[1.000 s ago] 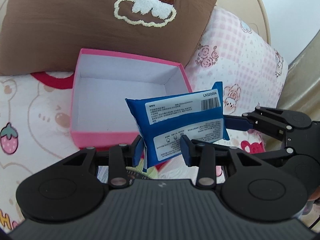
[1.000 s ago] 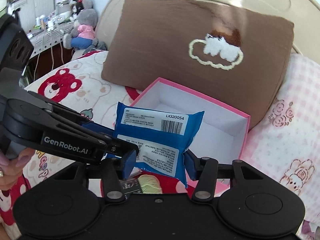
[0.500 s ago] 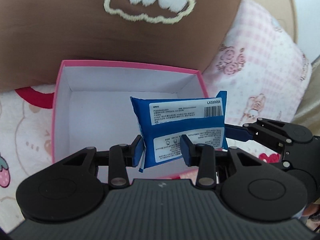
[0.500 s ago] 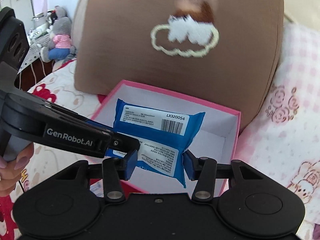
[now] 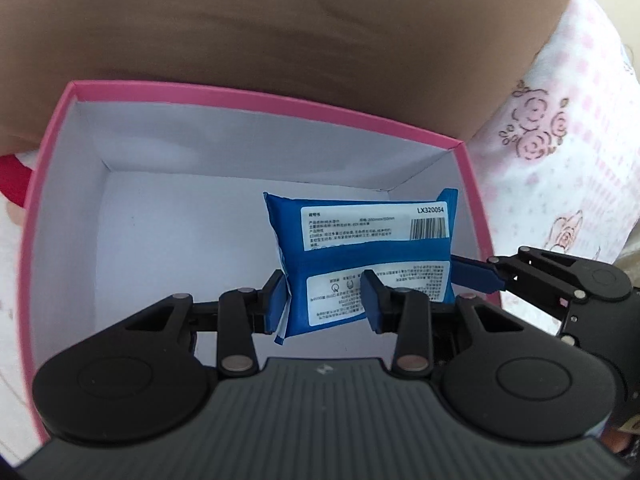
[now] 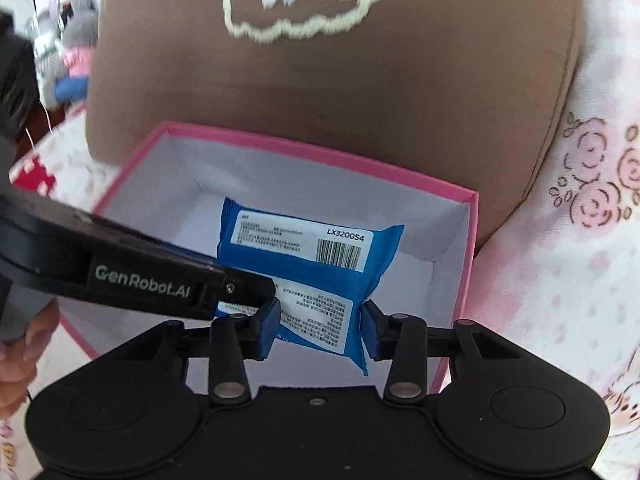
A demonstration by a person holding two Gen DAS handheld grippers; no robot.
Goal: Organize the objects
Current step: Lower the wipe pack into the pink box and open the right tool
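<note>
Packet [image 5: 362, 258], blue, white barcoded labels

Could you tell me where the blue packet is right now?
In both wrist views, the blue packet hangs inside the pink box, toward its right, in front of the brown pillow.

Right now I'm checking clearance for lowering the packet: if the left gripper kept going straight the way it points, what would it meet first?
Probably the white floor of the pink box. The left gripper holds the blue packet over it, so the packet's far edge would likely touch first; depth is unclear.
</note>
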